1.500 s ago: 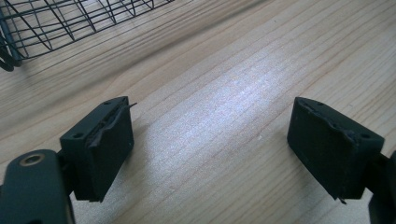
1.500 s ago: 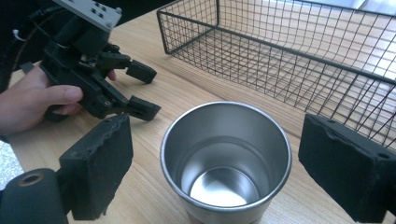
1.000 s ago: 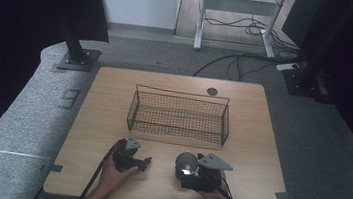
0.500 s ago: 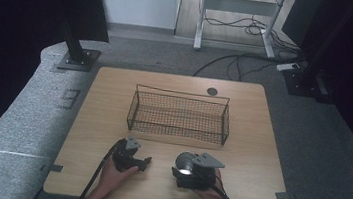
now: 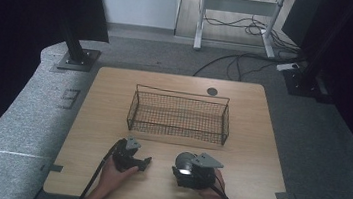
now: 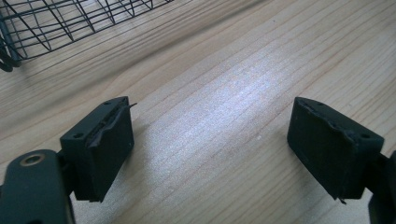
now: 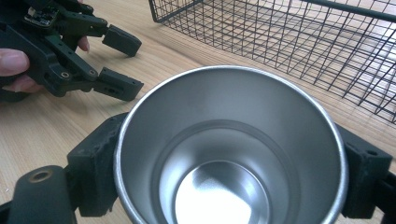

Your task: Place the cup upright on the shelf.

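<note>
Right gripper: the black two-jaw right gripper has its jaws pressed on both sides of a shiny round steel cup. The cup is empty inside.
Cup place: the cup sits in the jaws at the near side of the table, just in front of the black wire basket.
Left gripper: the black left gripper rests low by the table with its jaws wide apart. It holds nothing.
Step now: I think the cup has been picked up and is on its way to the basket.
Next move: the cup likely needs to go up over the near wire wall, then down inside. Then the jaws let go.
Table: a light wooden table, bare but for the basket.
Room: grey carpet floor, dark curtains at the sides, cables on the floor behind.
</note>
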Motion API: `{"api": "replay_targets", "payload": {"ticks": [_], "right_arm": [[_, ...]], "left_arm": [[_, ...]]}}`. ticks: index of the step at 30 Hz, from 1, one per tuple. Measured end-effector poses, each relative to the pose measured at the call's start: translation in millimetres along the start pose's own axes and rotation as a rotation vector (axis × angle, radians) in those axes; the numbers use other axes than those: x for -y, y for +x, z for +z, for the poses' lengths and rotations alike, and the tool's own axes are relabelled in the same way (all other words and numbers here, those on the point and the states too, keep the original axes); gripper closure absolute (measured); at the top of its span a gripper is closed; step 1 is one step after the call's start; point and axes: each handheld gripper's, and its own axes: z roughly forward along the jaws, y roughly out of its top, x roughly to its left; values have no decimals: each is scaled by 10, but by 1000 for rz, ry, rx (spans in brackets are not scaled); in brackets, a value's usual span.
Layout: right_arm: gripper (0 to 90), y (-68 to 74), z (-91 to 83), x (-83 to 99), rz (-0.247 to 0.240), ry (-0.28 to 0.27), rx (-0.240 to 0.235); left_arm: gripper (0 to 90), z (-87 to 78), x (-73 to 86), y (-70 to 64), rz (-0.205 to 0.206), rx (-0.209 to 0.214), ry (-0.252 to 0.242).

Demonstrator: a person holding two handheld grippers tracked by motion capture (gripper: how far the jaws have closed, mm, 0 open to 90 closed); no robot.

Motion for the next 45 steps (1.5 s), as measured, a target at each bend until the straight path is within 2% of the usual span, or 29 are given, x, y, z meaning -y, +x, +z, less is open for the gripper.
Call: {"api": "replay_targets", "payload": {"ticks": [12,19,30,38,45], "right_arm": [[139,-70,-41,-30,39,-18,-11],[140,-79,-113,-94,27,-32,-13],[139,-73,-259,-220,34,-78,-12],[140,-102,-327,-340,48,-113,-33],[140,-162,-409,-441,32,-142,-23]], "left_arm": [[143,3,-4,1,8,8,2],[142,6,-7,3,10,10,2],[141,13,-14,4,15,12,2],[142,13,-14,4,15,13,2],[142,13,-14,4,14,13,2]]}}
